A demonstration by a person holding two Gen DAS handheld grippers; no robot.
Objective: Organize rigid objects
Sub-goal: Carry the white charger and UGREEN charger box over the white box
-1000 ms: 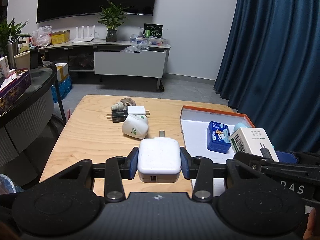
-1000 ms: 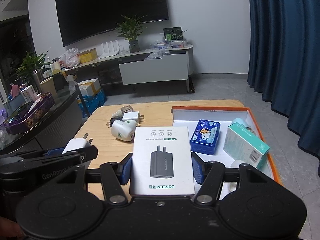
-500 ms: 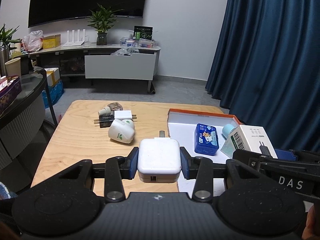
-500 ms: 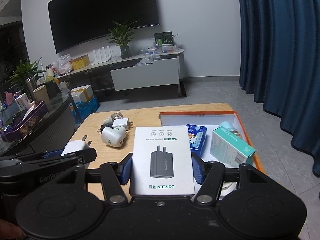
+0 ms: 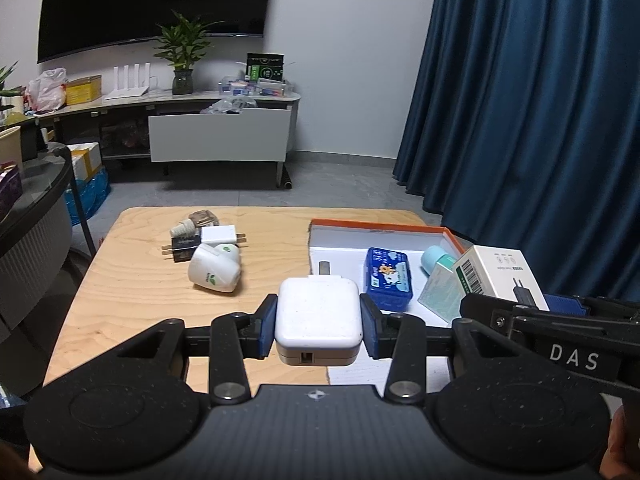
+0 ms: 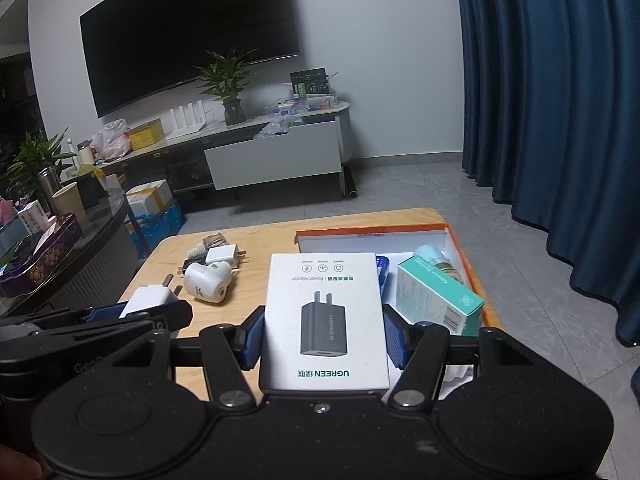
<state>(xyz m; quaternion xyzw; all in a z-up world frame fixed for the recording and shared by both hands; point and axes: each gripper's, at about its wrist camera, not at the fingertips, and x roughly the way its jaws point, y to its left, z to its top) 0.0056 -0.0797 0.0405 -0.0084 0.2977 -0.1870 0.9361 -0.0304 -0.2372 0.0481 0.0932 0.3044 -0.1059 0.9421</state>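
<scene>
Pale wood table point(image 5: 132, 292), glossy rounded white charger point(image 5: 318, 316), matte carton point(image 6: 326, 320)

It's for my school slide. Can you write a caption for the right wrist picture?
Right hand-held gripper holds a charger box above the tray.

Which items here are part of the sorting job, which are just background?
Job:
white charger in left tool
charger box in right tool
tray
blue tin
teal box
loose plugs

Background:
TV
plant
curtain
</scene>
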